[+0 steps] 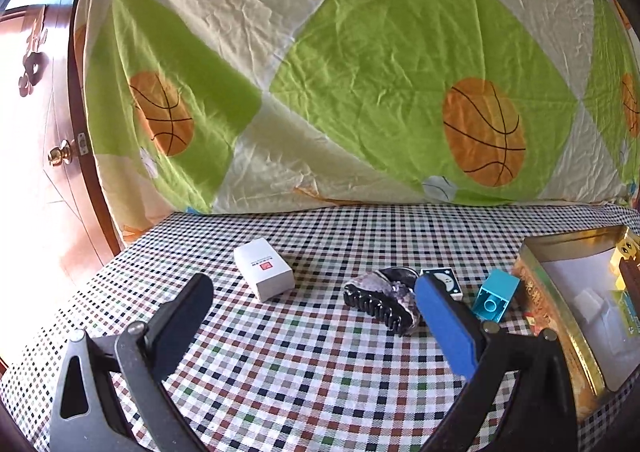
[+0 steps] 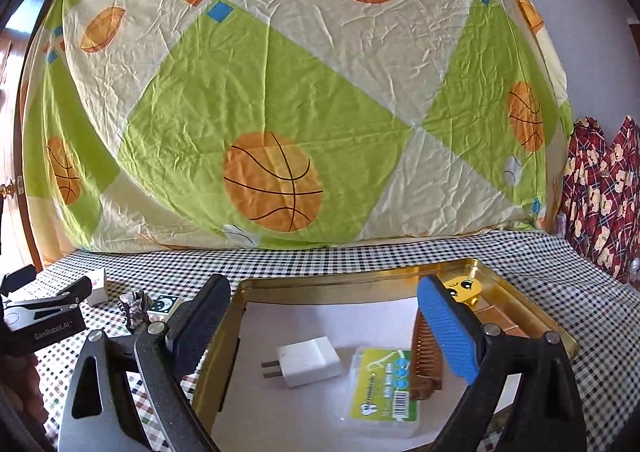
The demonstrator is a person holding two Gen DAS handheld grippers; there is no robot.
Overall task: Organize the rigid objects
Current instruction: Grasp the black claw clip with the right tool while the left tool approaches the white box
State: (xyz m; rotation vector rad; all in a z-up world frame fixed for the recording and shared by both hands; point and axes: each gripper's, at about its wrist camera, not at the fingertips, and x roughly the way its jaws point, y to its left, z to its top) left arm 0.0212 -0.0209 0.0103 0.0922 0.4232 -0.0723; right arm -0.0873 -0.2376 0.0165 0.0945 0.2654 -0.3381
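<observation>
In the left wrist view a white box point(image 1: 265, 269), a black hair claw clip point(image 1: 384, 302), a small dark tile with a white rim point(image 1: 443, 281) and a turquoise brick point(image 1: 495, 294) lie on the checked cloth. My left gripper point(image 1: 316, 292) is open and empty above the cloth, just short of the clip. In the right wrist view my right gripper point(image 2: 324, 294) is open and empty over the gold tin tray point(image 2: 320, 283). The tray holds a white plug charger point(image 2: 306, 361), a green-labelled clear case point(image 2: 386, 384), a brown comb point(image 2: 428, 356) and a yellow figure head point(image 2: 466, 288).
A padded backdrop with basketball print point(image 1: 360, 72) stands behind the table. A wooden door with a brass knob point(image 1: 60, 154) is at the far left. Red patterned fabric point(image 2: 600, 192) hangs at the right. The tray also shows in the left wrist view point(image 1: 556, 292).
</observation>
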